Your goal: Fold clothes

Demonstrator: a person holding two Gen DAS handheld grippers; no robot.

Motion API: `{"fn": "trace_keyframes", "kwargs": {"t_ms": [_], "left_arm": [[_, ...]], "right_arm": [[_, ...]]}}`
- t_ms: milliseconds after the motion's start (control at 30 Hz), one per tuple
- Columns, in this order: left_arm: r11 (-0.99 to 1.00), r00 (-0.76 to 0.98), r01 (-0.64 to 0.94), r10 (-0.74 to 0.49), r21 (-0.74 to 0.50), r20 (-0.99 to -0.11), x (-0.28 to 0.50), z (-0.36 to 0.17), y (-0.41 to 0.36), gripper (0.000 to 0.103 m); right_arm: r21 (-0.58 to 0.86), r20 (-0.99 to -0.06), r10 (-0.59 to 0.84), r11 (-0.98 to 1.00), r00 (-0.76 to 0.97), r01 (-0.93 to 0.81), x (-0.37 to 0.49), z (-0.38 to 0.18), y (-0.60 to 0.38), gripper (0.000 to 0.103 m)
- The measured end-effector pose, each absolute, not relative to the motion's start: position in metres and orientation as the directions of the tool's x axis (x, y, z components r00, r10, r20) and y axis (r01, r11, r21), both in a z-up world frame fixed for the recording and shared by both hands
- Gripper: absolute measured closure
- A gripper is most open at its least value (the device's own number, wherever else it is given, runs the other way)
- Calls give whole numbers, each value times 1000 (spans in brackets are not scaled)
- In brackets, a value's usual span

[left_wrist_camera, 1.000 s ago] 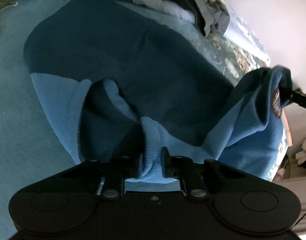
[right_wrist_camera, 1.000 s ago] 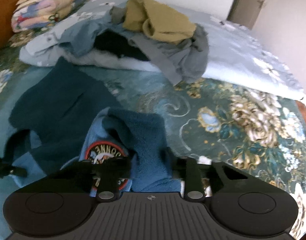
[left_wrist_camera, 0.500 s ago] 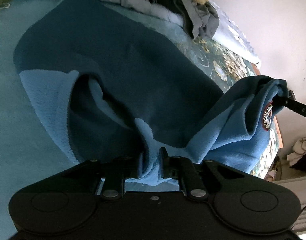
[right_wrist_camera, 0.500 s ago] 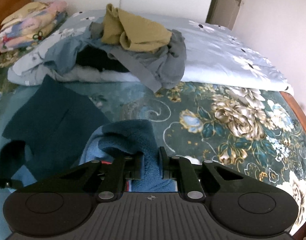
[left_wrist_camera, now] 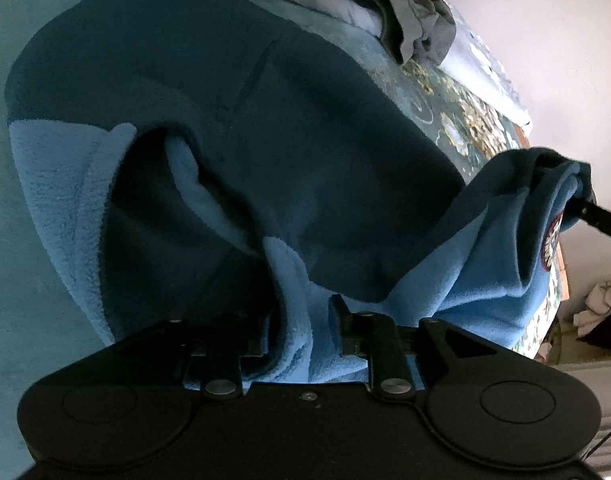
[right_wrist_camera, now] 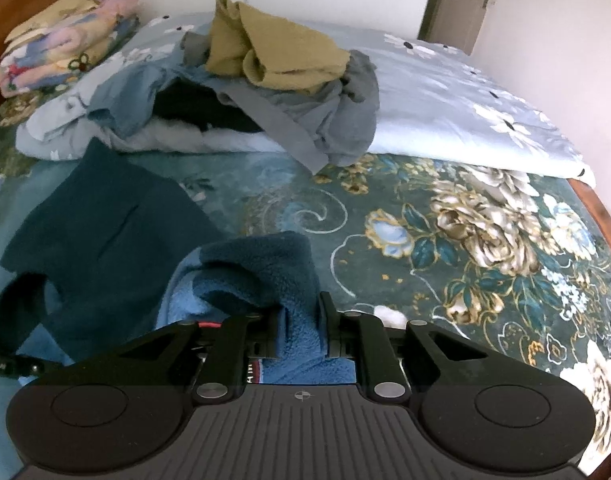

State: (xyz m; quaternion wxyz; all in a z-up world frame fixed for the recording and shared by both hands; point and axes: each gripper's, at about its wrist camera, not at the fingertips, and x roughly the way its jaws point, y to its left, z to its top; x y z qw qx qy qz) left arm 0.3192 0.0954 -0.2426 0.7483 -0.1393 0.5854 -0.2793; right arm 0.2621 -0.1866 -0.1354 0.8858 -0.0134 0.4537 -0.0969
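Observation:
A fleece top (left_wrist_camera: 289, 152), dark teal with light blue panels and a round patch, lies spread on the bed. My left gripper (left_wrist_camera: 301, 312) is shut on a light blue fold of its near edge. My right gripper (right_wrist_camera: 299, 320) is shut on another bunched part of the fleece top (right_wrist_camera: 261, 272) and holds it raised above the bed. In the left wrist view the right gripper (left_wrist_camera: 585, 208) shows at the far right, fabric draped over its tips. In the right wrist view the left gripper's tip (right_wrist_camera: 1, 360) shows at the lower left edge.
A pile of unfolded clothes (right_wrist_camera: 273, 76), olive, grey and black, lies at the back of the floral bedspread (right_wrist_camera: 465, 232). A folded light blue quilt (right_wrist_camera: 465, 120) lies behind it. Folded patterned bedding (right_wrist_camera: 61, 44) sits at the back left. The bed's wooden edge (right_wrist_camera: 601, 208) runs along the right.
Both grippers have lifted and drawn back with the fleece still gripped. The raised part in the right gripper has slid, hiding the round patch from the right wrist view.

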Motion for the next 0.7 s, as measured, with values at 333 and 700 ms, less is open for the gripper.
{"fn": "trace_keyframes", "kwargs": {"t_ms": [333, 700], "left_arm": [[754, 334, 237, -655, -612, -678, 311, -176, 115, 99], [653, 510, 239, -714, -719, -479, 303, -81, 143, 99]], "right_arm": [[-128, -747, -252, 963, 615, 239, 252, -113, -191, 92], [-66, -616, -300, 941, 729, 332, 212, -41, -219, 93]]}}
